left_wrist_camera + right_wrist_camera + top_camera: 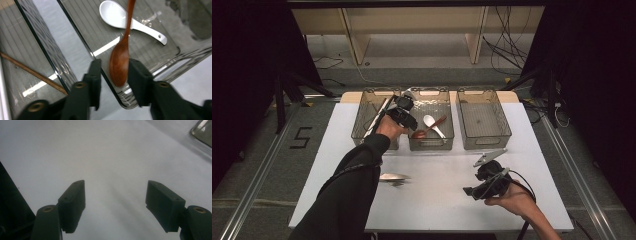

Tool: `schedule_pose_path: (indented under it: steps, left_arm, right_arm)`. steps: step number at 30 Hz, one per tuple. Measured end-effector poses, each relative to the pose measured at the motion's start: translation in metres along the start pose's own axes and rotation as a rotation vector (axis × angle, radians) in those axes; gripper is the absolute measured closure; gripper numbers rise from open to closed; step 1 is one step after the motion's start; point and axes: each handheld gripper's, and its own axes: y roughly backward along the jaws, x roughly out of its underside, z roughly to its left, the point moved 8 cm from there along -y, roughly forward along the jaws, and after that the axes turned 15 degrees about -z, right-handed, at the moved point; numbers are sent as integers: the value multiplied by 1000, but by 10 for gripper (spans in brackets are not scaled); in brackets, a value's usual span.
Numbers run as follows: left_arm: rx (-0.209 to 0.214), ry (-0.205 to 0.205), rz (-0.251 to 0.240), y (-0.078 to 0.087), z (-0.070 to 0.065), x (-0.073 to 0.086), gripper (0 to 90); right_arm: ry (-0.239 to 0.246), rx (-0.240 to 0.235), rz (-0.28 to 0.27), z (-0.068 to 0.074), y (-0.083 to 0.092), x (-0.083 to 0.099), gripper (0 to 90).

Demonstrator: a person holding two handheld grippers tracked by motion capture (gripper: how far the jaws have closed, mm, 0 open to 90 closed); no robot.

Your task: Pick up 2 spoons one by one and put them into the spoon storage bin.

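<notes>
A brown wooden spoon (120, 62) lies in the middle clear bin (125, 102), its bowl at the bin's near left corner and its handle crossing a white ceramic spoon (112, 13). My left gripper (113, 67) is over that corner with its jaws either side of the brown bowl; there is a gap on the left side, so it is open. From the high view, the left gripper (412, 126) sits just above the brown spoon (426, 129) and the white spoon (430, 121). My right gripper (469, 191) is low at the table's front right, and its jaws (115, 195) are open with nothing between them.
Three clear bins stand in a row at the back: the left bin (362, 131) holds thin sticks (37, 75), then the middle bin (430, 145) and the right bin (484, 142). A metal spoon (393, 177) lies on the white table (437, 210) by my left forearm.
</notes>
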Motion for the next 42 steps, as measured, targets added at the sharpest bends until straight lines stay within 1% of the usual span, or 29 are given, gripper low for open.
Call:
schedule_pose_path:
  steps: [5,6,8,9,10,12,14,17,20,22,26,28,30,32,33,34,35,38,42]
  left_arm:
    - [37,-22,-16,12,-8,-5,461]
    - [47,-31,-17,15,-9,-6,432]
    - [85,-40,-14,22,-14,-5,383]
    - [104,-48,-7,25,-16,-3,364]
    - [111,-52,-10,28,-17,-2,345]
    - [130,-68,-25,37,-19,1,310]
    - [172,-77,-33,46,-21,6,280]
    - [194,-107,-38,58,-21,18,241]
    - [202,-129,-57,69,-15,33,215]
    - [209,-118,-73,73,-11,43,206]
    - [194,-148,-76,77,-4,65,179]
    - [190,-149,-85,79,-2,73,177]
    - [187,-165,-89,81,1,80,173]
    - [178,-203,-76,83,3,86,169]
    - [170,-222,-86,84,5,88,165]
    - [167,-232,-91,85,6,90,166]
    - [171,-242,-80,87,7,93,165]
    - [160,-250,-78,92,10,99,158]
    - [151,-261,-63,95,15,108,155]
  right_arm:
    - [-3,1,0,0,0,0,330]
    - [-4,1,0,0,0,0,330]
    - [-4,2,0,0,0,0,329]
    - [-4,1,-1,0,0,0,329]
    - [-4,1,-1,0,0,0,330]
    - [-5,3,-2,-1,1,0,329]
    - [-6,4,-3,-1,1,0,328]
    - [-7,6,-10,-2,2,-1,327]
    - [-7,10,-17,-3,3,-1,326]
    - [-9,13,-15,-3,3,-1,325]
    - [-7,13,-18,-3,3,-1,322]
    - [-8,12,-19,-3,2,-2,321]
    - [-8,11,-19,-3,2,-1,320]
    - [-10,13,-15,-3,2,-1,318]
    - [-7,15,-17,-3,1,-1,318]
    - [-4,12,-21,-4,2,-1,317]
    - [-7,14,-22,-3,2,-1,317]
    - [-7,12,-25,-3,2,-2,317]
    - [-6,14,-22,-4,2,-1,315]
